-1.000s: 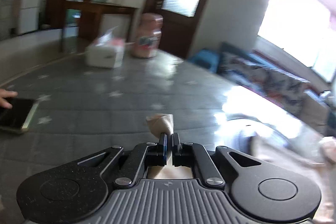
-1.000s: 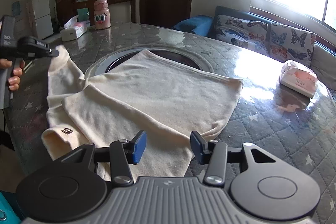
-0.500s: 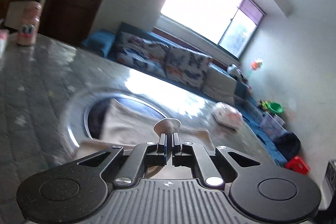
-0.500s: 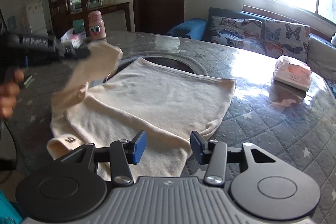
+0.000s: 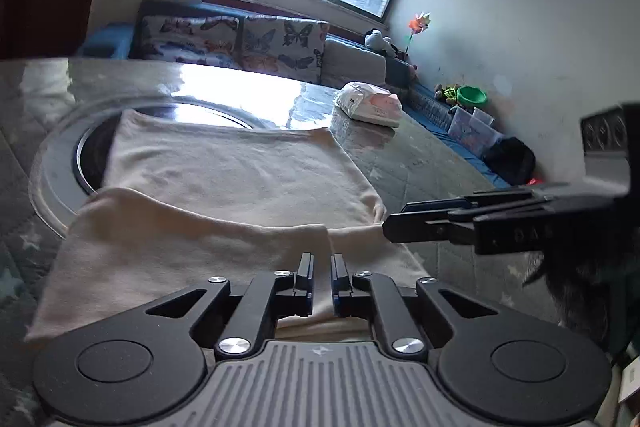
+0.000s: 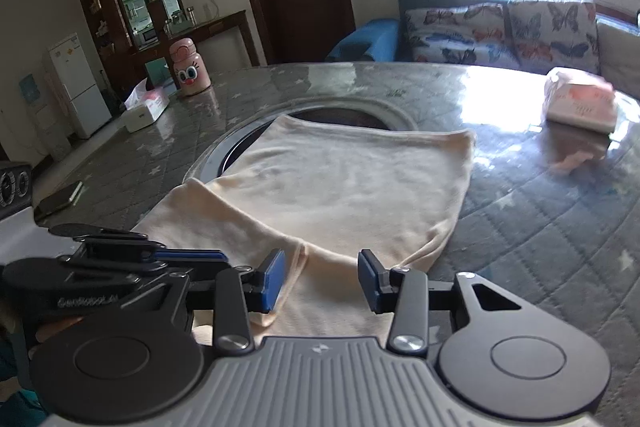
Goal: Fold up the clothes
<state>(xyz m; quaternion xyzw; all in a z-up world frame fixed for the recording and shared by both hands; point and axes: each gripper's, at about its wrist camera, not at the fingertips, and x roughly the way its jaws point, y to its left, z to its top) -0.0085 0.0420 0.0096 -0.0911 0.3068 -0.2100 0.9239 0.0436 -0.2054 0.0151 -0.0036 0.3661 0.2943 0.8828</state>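
A cream garment (image 5: 240, 171) lies flat on the grey quilted table, partly over a round inset; it also shows in the right wrist view (image 6: 340, 187). One sleeve (image 5: 192, 239) is folded across its near part. My left gripper (image 5: 322, 267) sits low over the near edge of that folded sleeve, jaws a small gap apart with nothing between the pads. My right gripper (image 6: 322, 277) is open and empty, hovering just above the garment's near edge. In the left wrist view it is at the right (image 5: 404, 227), seen edge-on. The left gripper is at the left of the right wrist view (image 6: 180, 255).
A tissue pack (image 6: 580, 99) lies at the far right of the table (image 6: 540, 227). A pink bottle (image 6: 188, 71) and a white tissue box (image 6: 146, 107) stand at the far left. A phone (image 6: 58, 201) lies near the left edge. A sofa (image 6: 500, 27) stands behind.
My left gripper swung the sleeve from the left across the garment, laid it down and let go. The right gripper stayed open near the front edge.
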